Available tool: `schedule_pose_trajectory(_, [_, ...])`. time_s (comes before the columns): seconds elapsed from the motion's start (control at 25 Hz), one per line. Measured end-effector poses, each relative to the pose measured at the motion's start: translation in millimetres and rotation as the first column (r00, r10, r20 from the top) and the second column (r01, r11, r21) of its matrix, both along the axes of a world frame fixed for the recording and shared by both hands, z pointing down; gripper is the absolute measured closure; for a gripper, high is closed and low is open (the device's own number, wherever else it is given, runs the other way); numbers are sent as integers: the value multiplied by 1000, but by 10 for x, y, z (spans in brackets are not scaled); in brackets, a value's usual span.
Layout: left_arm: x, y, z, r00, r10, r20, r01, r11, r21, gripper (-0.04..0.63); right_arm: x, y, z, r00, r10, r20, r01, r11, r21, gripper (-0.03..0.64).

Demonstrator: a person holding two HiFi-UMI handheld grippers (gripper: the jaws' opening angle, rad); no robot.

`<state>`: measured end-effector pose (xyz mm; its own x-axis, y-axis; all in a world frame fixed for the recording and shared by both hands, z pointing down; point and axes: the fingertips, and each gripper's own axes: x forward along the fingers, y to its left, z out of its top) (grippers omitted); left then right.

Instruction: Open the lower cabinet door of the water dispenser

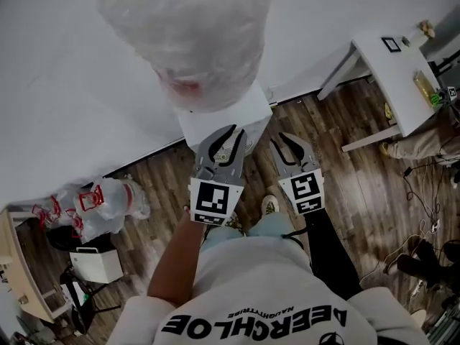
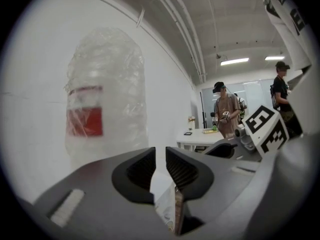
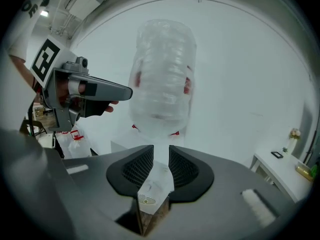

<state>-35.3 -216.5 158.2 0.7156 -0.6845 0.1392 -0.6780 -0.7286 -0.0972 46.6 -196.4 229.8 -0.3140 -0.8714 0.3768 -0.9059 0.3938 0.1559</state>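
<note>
The white water dispenser (image 1: 228,113) stands against the wall with a large plastic-wrapped bottle (image 1: 188,34) on top. Its lower cabinet door is hidden below its top in the head view. My left gripper (image 1: 231,132) and right gripper (image 1: 286,141) hover side by side just in front of the dispenser, apart from it. In the left gripper view the left gripper (image 2: 160,156) has a narrow gap and nothing between its pads, with the bottle (image 2: 105,99) ahead. The right gripper (image 3: 161,154) stands the same way, and the dispenser's white front (image 3: 159,180) shows through its gap.
A white table (image 1: 394,70) stands to the right with a seated person's legs (image 1: 424,144) beside it. Wrapped water bottles (image 1: 100,200) and a small white box (image 1: 95,264) sit on the wooden floor at left. Cables (image 1: 424,192) trail on the right.
</note>
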Motion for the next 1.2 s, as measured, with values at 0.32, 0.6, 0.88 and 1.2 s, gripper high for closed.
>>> schedule_pose_trajectory(0.32, [341, 28, 212, 998, 51, 31, -51, 999, -3, 520, 203, 201, 364, 999, 35, -3, -35, 998, -44, 540])
schedule_pose_trajectory(0.6, [724, -83, 416, 999, 31, -10, -31, 997, -67, 520, 427, 87, 615, 998, -66, 17, 67, 995, -76, 540])
schedule_pose_trajectory(0.88, [1164, -264, 643, 999, -20, 30, 23, 995, -101, 520, 917, -113, 847, 990, -139, 6, 138, 983, -119, 540])
schedule_pose_trajectory(1.2, [1684, -391, 936, 996, -27, 85, 38, 991, -125, 520, 1337, -254, 1268, 971, -238, 5, 235, 955, -184, 540])
